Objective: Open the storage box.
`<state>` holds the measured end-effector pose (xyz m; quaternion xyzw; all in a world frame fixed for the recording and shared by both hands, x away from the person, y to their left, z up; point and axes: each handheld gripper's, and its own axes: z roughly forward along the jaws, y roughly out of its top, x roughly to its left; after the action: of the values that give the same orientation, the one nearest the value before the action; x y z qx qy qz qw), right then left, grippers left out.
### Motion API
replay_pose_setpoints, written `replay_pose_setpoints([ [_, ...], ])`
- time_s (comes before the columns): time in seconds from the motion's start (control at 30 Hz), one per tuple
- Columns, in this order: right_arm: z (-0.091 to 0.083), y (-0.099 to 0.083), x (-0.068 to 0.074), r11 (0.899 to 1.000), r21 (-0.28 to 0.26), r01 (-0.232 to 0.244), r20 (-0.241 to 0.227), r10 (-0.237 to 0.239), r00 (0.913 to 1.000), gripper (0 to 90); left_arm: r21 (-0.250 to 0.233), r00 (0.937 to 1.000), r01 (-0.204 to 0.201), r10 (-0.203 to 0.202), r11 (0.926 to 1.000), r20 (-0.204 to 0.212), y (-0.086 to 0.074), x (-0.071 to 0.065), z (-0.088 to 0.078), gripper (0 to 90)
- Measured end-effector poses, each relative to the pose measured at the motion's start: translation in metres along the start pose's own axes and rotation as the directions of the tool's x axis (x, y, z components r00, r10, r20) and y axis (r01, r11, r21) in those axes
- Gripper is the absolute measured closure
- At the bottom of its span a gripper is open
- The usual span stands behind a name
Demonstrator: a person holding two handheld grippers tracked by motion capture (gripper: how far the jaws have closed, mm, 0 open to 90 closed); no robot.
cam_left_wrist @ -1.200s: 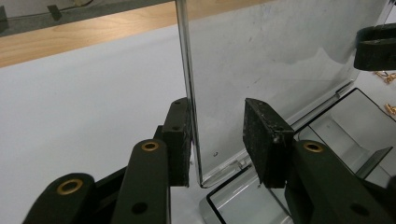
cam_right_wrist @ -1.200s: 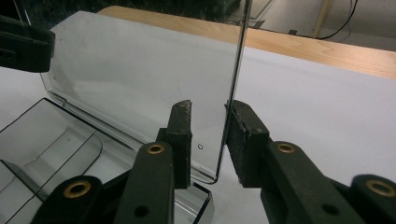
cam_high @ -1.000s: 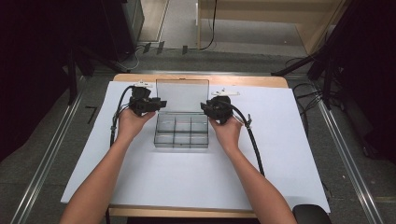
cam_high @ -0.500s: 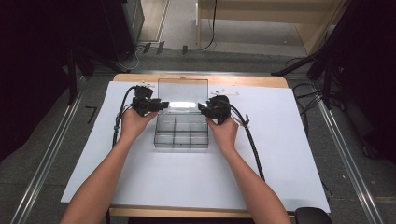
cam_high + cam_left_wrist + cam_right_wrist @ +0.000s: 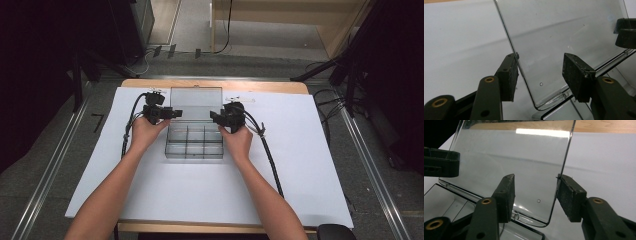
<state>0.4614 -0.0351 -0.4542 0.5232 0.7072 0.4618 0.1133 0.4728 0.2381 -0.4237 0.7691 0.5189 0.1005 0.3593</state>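
A clear plastic compartment box (image 5: 194, 142) lies on the white sheet with its lid (image 5: 196, 97) swung up and leaning back. My left gripper (image 5: 172, 114) is at the lid's left edge and my right gripper (image 5: 214, 116) at its right edge. In the left gripper view the lid (image 5: 564, 30) edge stands between the jaws of the left gripper (image 5: 541, 66), close by one pad, not pinched. In the right gripper view the lid (image 5: 511, 152) edge also stands inside the gap of the right gripper (image 5: 537, 188). Both pairs of jaws have just been opening and are open.
A white sheet (image 5: 310, 165) covers the wooden table (image 5: 270, 86). Black cables (image 5: 270, 160) trail from both grippers toward the person. The box's compartments look bare. The opposite gripper's jaw shows at each gripper view's side (image 5: 625, 35) (image 5: 440, 165).
Both grippers' jaws have spread apart from the lid's side edges. The hands have stayed where they were, and the lid still stands up.
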Motion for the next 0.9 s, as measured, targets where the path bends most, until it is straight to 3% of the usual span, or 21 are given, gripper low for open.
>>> replay_pose_setpoints([
  [0.33,0.004,-0.003,0.001,0.999,-0.006,-0.038,0.004,0.038,0.9993,45.8,0.016,0.9999,0.013,-0.013,0.9998,0.007,-0.001,0.002,0.002,44.1],
  [0.57,0.008,-0.004,0.000,0.996,-0.006,-0.093,-0.004,0.093,0.9957,44.6,0.029,0.9996,0.026,-0.026,0.9993,0.010,-0.001,0.003,0.003,42.7],
  [0.9,0.010,-0.006,0.000,0.994,-0.010,-0.113,0.000,0.113,0.9935,43.2,0.040,0.9990,0.035,-0.036,0.9986,0.025,-0.002,0.006,0.003,42.6],
])
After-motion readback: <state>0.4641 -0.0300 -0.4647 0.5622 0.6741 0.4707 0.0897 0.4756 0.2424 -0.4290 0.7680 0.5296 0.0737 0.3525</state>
